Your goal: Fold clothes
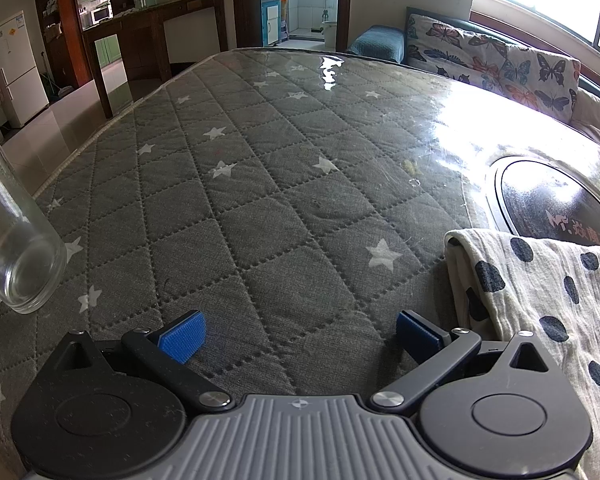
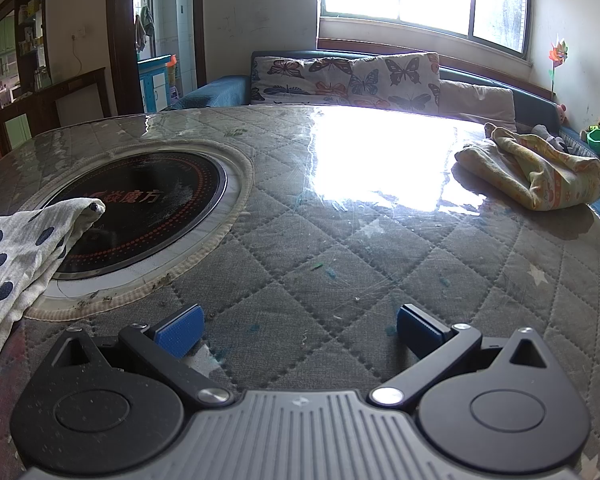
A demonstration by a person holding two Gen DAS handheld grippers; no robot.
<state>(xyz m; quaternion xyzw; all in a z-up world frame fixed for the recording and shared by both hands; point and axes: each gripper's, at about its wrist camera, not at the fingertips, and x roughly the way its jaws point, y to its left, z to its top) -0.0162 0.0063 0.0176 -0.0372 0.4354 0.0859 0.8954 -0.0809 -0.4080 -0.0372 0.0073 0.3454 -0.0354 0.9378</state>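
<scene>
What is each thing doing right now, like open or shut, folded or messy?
Left hand-held gripper: open, holding nothing.
Right hand-held gripper: open, holding nothing.
Polka-dot cloth: loosely folded over, one corner lying on the round black cooktop.
Yellow cloth: crumpled in a heap, not folded.
Glass jar: empty, standing on the table.

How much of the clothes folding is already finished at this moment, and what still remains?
Done: nothing clearly. The white cloth with dark polka dots lies bunched, partly over the round black cooktop. The yellow patterned cloth sits crumpled at the far side of the grey quilted table. In hand: nothing; the left tool and right tool are both open and empty. Left: apparently both cloths.
</scene>
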